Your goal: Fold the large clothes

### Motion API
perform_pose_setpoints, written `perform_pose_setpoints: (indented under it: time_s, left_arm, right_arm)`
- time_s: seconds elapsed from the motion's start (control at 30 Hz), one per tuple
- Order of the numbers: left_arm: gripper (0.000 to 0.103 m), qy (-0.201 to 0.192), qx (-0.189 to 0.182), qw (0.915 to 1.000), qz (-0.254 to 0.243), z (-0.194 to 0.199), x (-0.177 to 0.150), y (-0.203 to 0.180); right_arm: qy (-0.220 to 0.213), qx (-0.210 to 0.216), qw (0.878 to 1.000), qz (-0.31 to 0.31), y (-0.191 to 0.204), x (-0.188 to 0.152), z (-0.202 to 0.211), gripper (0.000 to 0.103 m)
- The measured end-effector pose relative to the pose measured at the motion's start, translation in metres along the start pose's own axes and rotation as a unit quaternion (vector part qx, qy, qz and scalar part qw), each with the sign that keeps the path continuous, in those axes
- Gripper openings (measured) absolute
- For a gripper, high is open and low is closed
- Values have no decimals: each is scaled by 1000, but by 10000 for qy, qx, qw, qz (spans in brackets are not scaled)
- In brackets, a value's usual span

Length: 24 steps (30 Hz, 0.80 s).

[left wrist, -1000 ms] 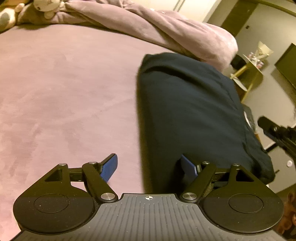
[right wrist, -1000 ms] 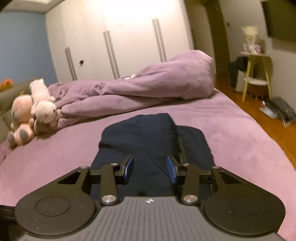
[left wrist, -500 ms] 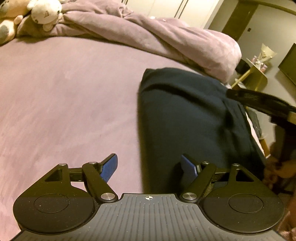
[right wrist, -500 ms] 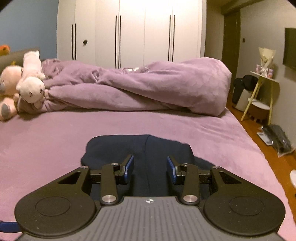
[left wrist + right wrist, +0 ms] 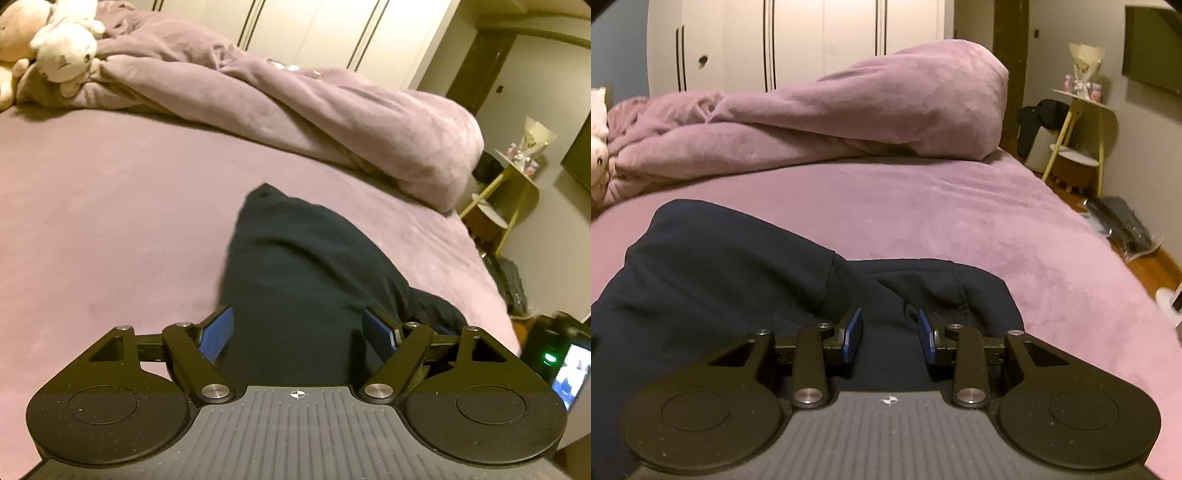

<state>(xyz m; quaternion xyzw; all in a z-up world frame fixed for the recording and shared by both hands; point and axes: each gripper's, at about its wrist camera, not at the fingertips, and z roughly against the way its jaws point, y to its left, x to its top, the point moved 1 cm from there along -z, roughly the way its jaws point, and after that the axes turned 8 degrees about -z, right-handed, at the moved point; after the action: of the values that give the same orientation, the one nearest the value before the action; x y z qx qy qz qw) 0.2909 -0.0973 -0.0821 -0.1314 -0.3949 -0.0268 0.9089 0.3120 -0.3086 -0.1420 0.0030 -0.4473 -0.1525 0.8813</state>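
a: where's the garment (image 5: 713, 280) lying?
b: on the bed (image 5: 960, 218), partly folded. my left gripper (image 5: 297, 334) is gaping wide over it; my right gripper (image 5: 889, 334) is closing, nothing pinched yet.
a: handling?
b: soft, floppy, i'm guessing. i'm aiming for the near hem.

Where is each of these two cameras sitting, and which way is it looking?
Left wrist: on the left gripper, looking down its wide-open fingers over the dark garment on the bed.
Right wrist: on the right gripper, jaws closing, low over the garment's folds.
Shared: garment, bed, crumpled duvet, yellow side table.
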Motion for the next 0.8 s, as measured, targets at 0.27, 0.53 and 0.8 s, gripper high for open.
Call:
perform_pose_setpoints:
  time_s: [0.27, 0.53, 0.8]
  left_arm:
    - [101, 93, 448, 9984, -343, -54, -18, -2]
    - [103, 81, 190, 9998, 10, -55, -25, 18]
    - [98, 594, -1137, 9909, 412, -7, -20, 78]
  right_arm:
    - [-191, 169, 9995, -172, -6, -6, -9, 33]
    - [-205, 146, 9997, -82, -1, 0, 1, 35]
    - [517, 1087, 9880, -970, -52, 18, 75, 82]
